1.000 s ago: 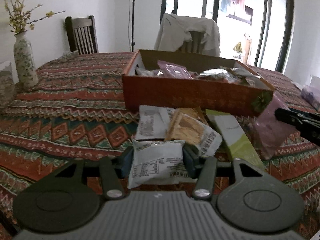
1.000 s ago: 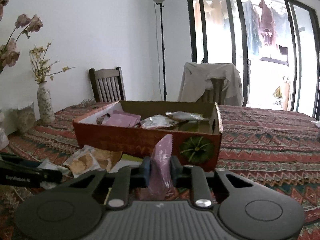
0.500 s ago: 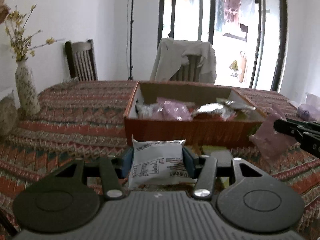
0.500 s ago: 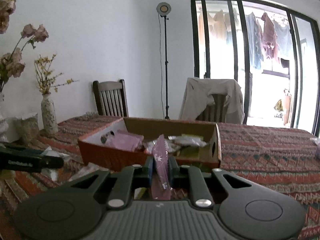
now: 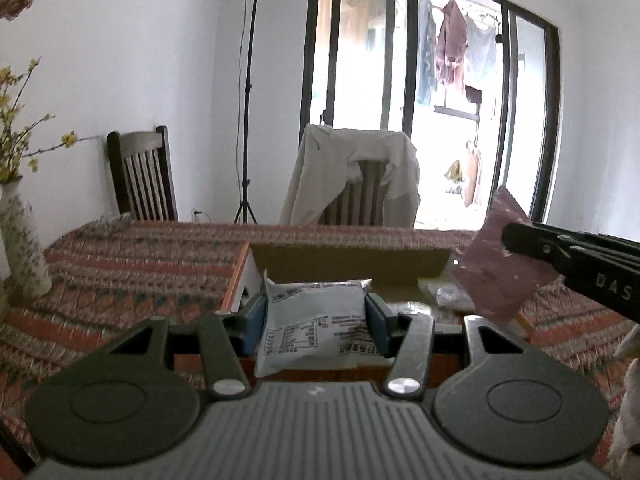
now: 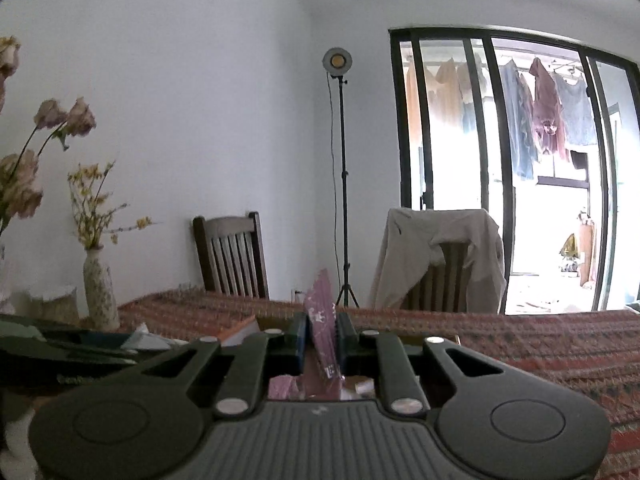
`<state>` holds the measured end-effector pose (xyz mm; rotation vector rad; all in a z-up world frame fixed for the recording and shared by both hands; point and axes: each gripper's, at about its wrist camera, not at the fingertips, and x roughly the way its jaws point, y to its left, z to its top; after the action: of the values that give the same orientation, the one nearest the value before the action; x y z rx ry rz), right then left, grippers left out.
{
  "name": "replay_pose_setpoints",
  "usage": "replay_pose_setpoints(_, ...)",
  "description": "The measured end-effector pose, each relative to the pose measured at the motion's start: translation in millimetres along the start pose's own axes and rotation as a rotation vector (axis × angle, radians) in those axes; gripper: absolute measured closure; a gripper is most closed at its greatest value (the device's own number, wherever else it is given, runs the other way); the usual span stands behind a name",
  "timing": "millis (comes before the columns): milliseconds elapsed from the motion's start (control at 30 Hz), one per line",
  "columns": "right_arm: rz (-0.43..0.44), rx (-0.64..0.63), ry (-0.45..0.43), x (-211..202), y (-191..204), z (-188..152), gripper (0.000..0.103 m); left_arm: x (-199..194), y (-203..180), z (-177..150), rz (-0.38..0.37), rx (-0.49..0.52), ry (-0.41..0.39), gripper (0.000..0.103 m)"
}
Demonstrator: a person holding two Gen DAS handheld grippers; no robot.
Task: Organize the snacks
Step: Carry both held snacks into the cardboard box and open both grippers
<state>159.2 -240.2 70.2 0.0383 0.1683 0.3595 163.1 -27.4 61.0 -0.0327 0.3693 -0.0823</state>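
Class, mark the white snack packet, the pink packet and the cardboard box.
white snack packet (image 5: 316,320), left wrist view, printed face.
pink packet (image 6: 322,332), right wrist view, upright edge.
cardboard box (image 5: 352,256), left wrist view, far wall.

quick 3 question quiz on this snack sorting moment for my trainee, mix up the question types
1. True or false: the left gripper holds a white snack packet.
2. What colour is the packet clamped in the right gripper? A) green B) pink C) yellow
3. Fill in: a pale jacket hangs over a ____ behind the table.

Key: 1 true; 2 B; 3 chair
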Motion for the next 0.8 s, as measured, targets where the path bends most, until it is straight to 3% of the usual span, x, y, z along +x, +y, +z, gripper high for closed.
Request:
replay_pose_setpoints(367, -0.012, 0.125, 0.000, 76, -19, 3, 0.088, 69, -5, 21, 0.021, -0.042, -0.007, 0.050)
replay_pose_setpoints(533, -0.010, 0.181, 0.032, 100, -32, -18, 0.088, 100, -1, 13, 0.053, -0.100, -0.005, 0.050)
replay_pose_setpoints(800, 0.001, 0.194, 0.083, 121, -35, -41, 0.088, 124, 11, -4, 0.036, -0.097, 0.060, 0.050)
